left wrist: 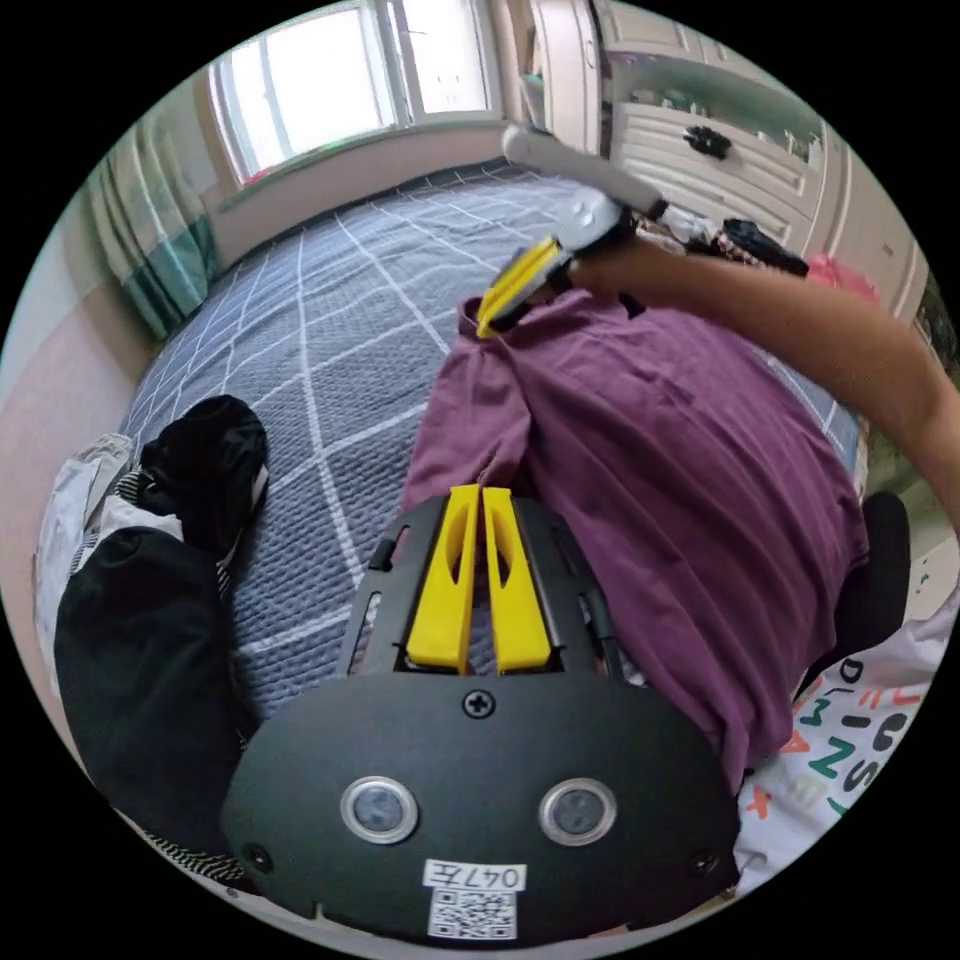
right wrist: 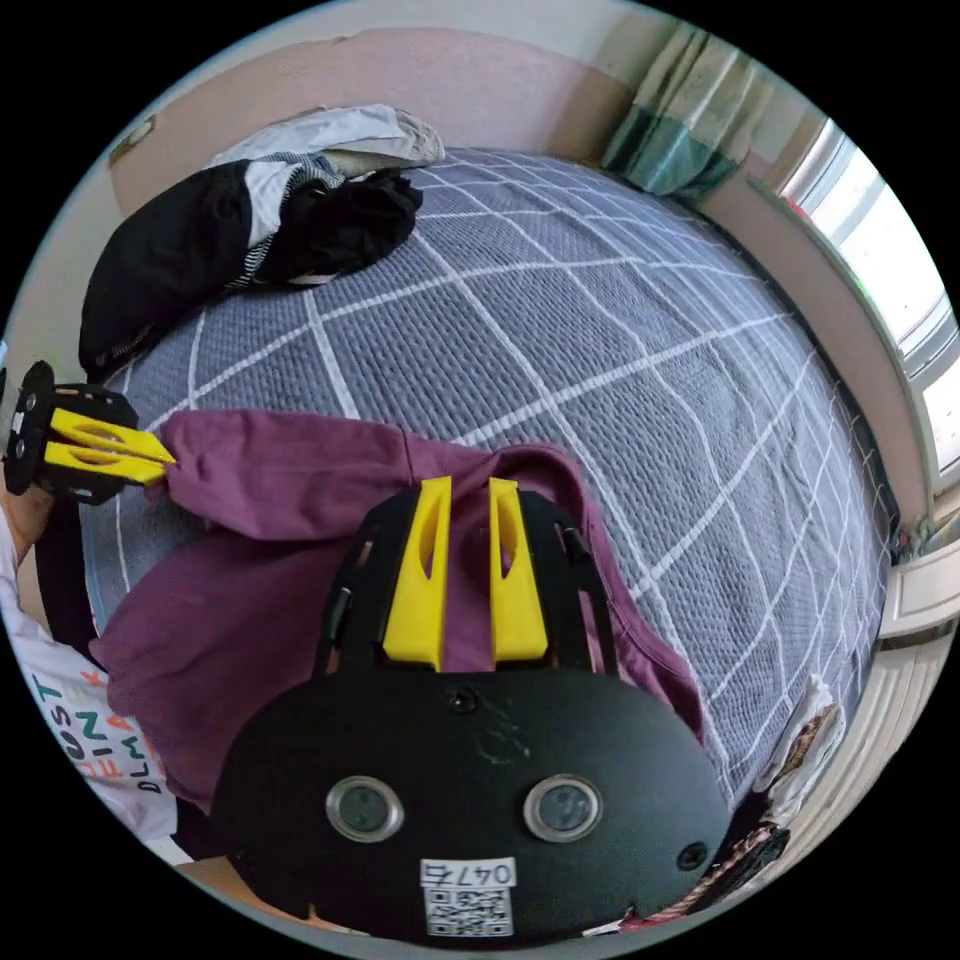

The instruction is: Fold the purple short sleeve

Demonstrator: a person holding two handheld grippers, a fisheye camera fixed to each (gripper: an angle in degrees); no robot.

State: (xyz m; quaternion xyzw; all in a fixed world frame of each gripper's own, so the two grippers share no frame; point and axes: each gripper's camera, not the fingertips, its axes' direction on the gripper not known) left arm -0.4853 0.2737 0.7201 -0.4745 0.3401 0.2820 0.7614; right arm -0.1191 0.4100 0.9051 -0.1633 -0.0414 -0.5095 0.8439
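The purple short-sleeve shirt (left wrist: 680, 480) lies spread on the bed, partly lifted along one edge. My left gripper (left wrist: 480, 492) has its yellow jaws closed on the shirt's near edge. In the right gripper view it (right wrist: 160, 455) pinches a corner of the shirt (right wrist: 280, 590) at the left. My right gripper (right wrist: 468, 488) holds bunched purple cloth between its jaws. The left gripper view shows it (left wrist: 487, 322) clamped on the shirt's far corner, with a person's bare arm (left wrist: 800, 330) reaching over the cloth.
The bed has a grey-blue checked cover (left wrist: 330, 330) (right wrist: 620, 380). A pile of black and white clothes (left wrist: 150, 600) (right wrist: 240, 235) lies near the wall. A window (left wrist: 340, 70), a curtain (right wrist: 690, 110) and white cupboards (left wrist: 720, 150) border the bed. The person wears a lettered white top (right wrist: 90, 740).
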